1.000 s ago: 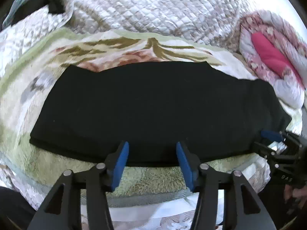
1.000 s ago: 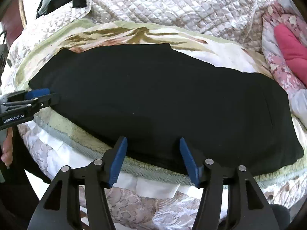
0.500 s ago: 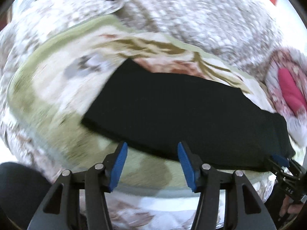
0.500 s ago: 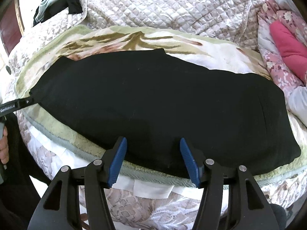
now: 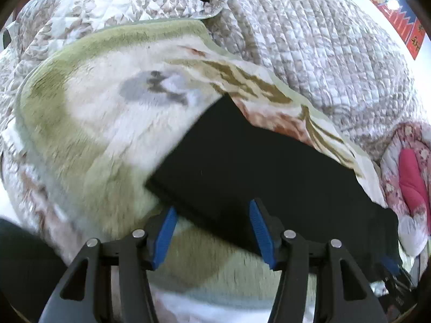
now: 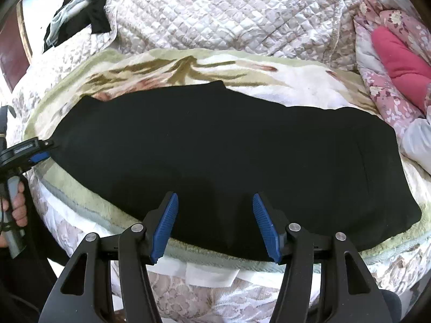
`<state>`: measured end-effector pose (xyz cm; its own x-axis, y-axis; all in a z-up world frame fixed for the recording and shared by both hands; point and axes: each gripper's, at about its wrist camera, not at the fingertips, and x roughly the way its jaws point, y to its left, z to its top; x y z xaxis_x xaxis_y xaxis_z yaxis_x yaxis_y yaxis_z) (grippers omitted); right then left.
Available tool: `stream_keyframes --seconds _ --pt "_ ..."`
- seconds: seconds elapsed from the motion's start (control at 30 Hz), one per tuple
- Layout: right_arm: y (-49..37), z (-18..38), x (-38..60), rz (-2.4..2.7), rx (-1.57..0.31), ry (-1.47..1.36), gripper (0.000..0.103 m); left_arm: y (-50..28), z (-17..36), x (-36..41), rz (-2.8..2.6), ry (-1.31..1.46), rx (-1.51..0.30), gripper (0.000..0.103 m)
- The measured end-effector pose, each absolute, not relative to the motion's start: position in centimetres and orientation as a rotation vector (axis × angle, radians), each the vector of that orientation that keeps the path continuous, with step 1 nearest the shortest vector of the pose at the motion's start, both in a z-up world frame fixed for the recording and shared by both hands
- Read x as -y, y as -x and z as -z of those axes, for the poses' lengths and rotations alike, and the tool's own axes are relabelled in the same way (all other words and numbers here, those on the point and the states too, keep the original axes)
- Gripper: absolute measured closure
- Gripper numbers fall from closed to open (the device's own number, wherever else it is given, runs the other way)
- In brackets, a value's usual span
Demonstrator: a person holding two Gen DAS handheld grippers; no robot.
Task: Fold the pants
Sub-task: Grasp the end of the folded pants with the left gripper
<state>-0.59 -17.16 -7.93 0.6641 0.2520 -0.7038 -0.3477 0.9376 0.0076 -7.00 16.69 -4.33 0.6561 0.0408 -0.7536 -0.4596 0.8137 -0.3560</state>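
Black cloth: the pants (image 6: pixel 221 156) lie flat as one long dark band across my fleece blanket (image 6: pixel 296 91), lengthwise from left to right in the right wrist view.
Change, left side: a second ago my left gripper (image 5: pixel 212 228) faced the middle of the near hem; now it stands at the left end of the pants (image 5: pixel 269 177), and its view is tilted and blurred.
Change, right side: my right gripper (image 6: pixel 214 224) keeps its place at the near hem, and the pants lie as they did.
Left gripper state: jaws apart, nothing between them; the left corner of the pants lies just ahead of the blue pads (image 5: pixel 164 237).
Right gripper state: jaws apart, nothing clamped; the near hem lies just ahead of and between the blue pads (image 6: pixel 265 228).
Near edge: the hem runs close to the blanket's green border, just inside the front side of the bed.
Far edge: a strip of patterned blanket stays bare behind the pants, then the quilted bedspread (image 6: pixel 229 18) rises.
Left room: a broad bare stretch of blanket (image 5: pixel 94 123) lies beyond the left end.
Right room: the right end lies near a pink floral quilt (image 6: pixel 398 53), leaving little bare blanket there.
My hand (image 6: pixel 18 207): at the left rim of the right wrist view, around the left gripper's handle.
Far corner: dark clothing (image 6: pixel 78 21) is heaped at the upper left, well apart from the pants.
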Motion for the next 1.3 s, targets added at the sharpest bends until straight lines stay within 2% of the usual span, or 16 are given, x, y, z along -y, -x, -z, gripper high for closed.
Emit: stream_keyframes --seconds 0.2,0.23,0.27,0.33,0.43,0.67,0.93,1.13,1.3 --pt "0.6 7.7 17.3 -0.339 -0.765 0.121 0.045 5.9 4.5 -16.9 -0.324 0.551 -0.787 0.046" --pt "0.6 7.7 17.4 -0.339 -0.765 0.119 0.045 5.9 4.4 -16.8 -0.324 0.544 -0.789 0.049" --pt "0.6 7.7 17.4 -0.339 -0.766 0.115 0.045 5.9 4.4 -16.8 -0.331 0.532 -0.791 0.054" --pt "0.6 7.6 17.4 -0.339 -0.762 0.11 0.045 5.9 4.3 -17.1 -0.342 0.525 -0.799 0.079" --pt "0.6 7.5 17.6 -0.337 -0.756 0.104 0.045 5.7 4.1 -17.6 -0.317 0.542 -0.814 0.096" --pt "0.4 6.8 18.8 -0.315 -0.742 0.06 0.045 3.8 0.0 -15.3 -0.169 0.482 -0.762 0.096" --pt "0.4 6.0 21.0 -0.278 -0.723 -0.015 0.045 -1.4 -3.9 -6.2 0.164 0.355 -0.74 0.096" --pt "0.4 6.0 23.2 -0.238 -0.726 -0.067 0.045 -2.3 -1.3 2.1 0.402 0.281 -0.833 0.096" --pt "-0.1 6.8 24.7 -0.227 -0.759 -0.136 0.045 -1.9 2.8 5.3 0.465 0.257 -0.973 0.096"
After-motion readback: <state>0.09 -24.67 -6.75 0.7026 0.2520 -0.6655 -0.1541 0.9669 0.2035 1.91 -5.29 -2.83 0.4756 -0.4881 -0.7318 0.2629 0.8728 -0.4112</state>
